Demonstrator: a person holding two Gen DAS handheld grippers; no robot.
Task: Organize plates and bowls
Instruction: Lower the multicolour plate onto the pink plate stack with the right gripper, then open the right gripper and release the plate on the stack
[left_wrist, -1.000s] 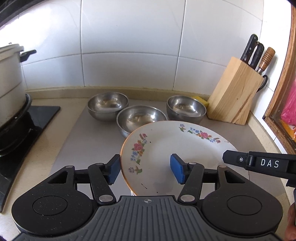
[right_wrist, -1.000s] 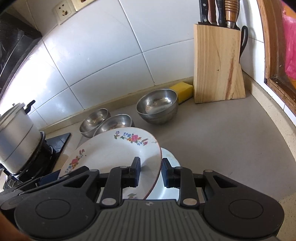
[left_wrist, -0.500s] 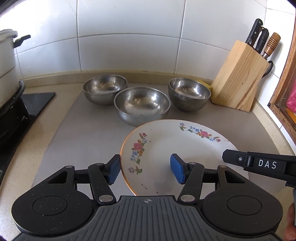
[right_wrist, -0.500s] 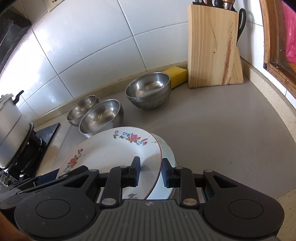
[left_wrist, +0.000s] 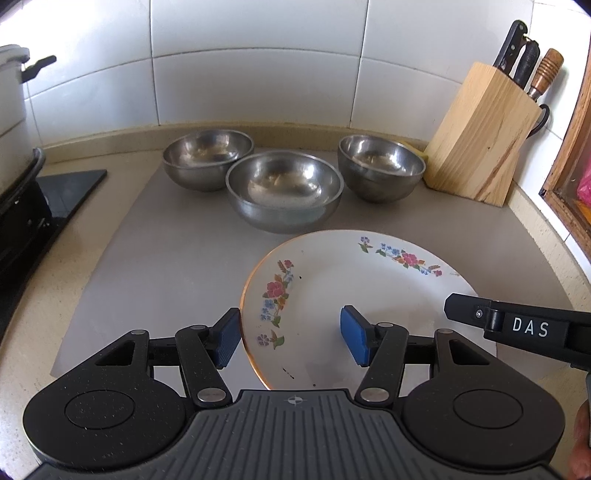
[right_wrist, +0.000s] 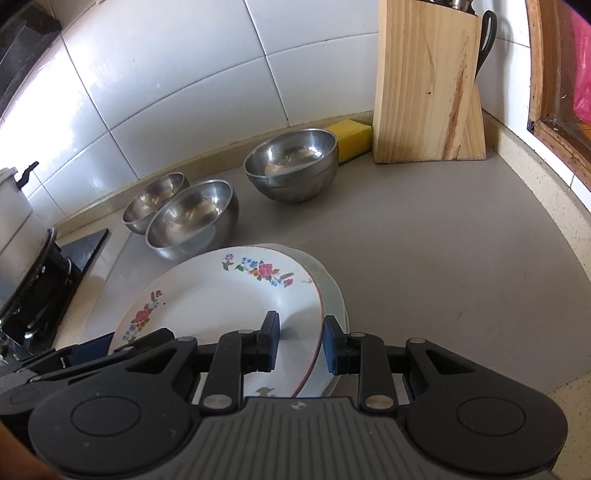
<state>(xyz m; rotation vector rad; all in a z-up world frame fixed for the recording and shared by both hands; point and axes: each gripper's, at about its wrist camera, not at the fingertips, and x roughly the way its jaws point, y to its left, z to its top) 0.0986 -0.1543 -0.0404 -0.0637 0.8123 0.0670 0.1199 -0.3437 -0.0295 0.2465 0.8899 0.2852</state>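
in the left wrist view, the left gripper (left_wrist: 291, 338) is standing wide apart, its blue pads straddling the 9 o'clock rim of the flowered plate (left_wrist: 351, 291) without pinching it; one pad is sitting just outside the rim and the other is hovering over the plate's face. the right gripper (left_wrist: 517, 325) is reaching in from 3 o'clock over the plate's far rim. three steel bowls are sitting apart on the grey counter (left_wrist: 166, 266): the left bowl (left_wrist: 208, 157) at 11 o'clock, the middle bowl (left_wrist: 283, 190) at 12 o'clock just beyond the plate, and the right bowl (left_wrist: 380, 166) at 1 o'clock, next to a knife block (left_wrist: 480, 136). in the right wrist view, the right gripper (right_wrist: 300, 345) is sitting narrow around the 3 o'clock rim of the flowered plate (right_wrist: 221, 299), one finger above and one outside the edge; whether it is truly clamping i cannot tell. a plain plate (right_wrist: 330, 291) is lying underneath, its edge peeking out at 2 o'clock, so the flowered one is looking slightly off-centre on the pile. a yellow sponge (right_wrist: 351, 138) is resting at 12 o'clock behind the right bowl. by my reading, the plates are nearly stacked, with release or squaring up remaining, while the bowls are not yet nested.
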